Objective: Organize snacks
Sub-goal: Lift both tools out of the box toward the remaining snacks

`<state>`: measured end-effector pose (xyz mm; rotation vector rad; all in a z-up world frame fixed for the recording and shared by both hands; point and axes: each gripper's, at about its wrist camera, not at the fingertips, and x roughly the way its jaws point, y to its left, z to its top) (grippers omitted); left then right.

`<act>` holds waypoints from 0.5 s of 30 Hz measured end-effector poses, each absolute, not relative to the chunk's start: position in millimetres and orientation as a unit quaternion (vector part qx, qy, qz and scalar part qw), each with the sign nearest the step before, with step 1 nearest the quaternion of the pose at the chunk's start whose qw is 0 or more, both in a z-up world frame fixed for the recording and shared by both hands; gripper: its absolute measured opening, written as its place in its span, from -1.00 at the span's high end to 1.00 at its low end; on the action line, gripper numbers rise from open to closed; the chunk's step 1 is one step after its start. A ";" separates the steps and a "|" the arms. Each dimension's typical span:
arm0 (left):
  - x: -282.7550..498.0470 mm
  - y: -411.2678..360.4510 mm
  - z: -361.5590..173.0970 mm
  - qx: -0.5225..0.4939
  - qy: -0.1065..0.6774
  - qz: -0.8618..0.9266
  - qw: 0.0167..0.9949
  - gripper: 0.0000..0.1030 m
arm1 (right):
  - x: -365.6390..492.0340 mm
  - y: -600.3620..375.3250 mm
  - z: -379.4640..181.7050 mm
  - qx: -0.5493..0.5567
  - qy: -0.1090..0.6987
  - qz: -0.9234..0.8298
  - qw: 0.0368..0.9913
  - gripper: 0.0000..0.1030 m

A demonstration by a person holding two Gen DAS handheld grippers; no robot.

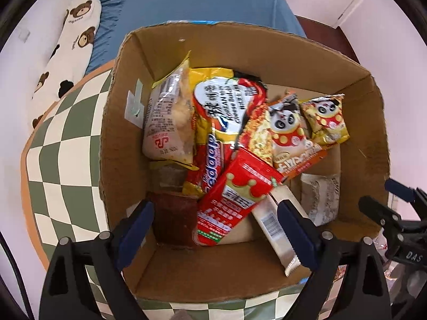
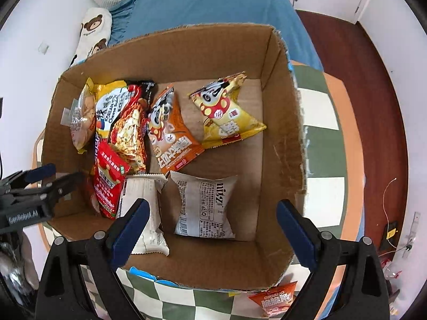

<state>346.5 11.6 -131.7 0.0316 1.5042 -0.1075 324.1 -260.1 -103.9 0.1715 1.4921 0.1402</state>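
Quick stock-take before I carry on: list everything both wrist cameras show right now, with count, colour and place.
cardboard box: one, brown, open-topped, on the checked mat
snack packets in the box: about ten, piled mostly on its left side
panda packets: two, orange and yellow, toward the far wall
red crown packet: one, leaning on the pile
grey-white packet: one, flat on the box floor, near side
white packet: one, beside the grey-white one
orange packet: one, outside the box on the mat
checked mat: one, green and cream
blue bedding: behind the box
bear-print pillow: one, white
left gripper: open, above the box
right gripper: open, above the box
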 end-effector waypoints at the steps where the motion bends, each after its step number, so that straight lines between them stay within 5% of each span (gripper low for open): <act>1: 343.9 9.4 -130.8 0.014 0.680 -0.050 0.732 -0.84 | 323.5 -259.9 -102.1 0.074 0.675 0.063 0.731 -0.90; 15: 294.0 -11.0 -69.8 0.045 0.590 -0.061 0.804 -0.84 | 288.4 -247.8 -47.7 0.040 0.607 0.062 0.791 -0.90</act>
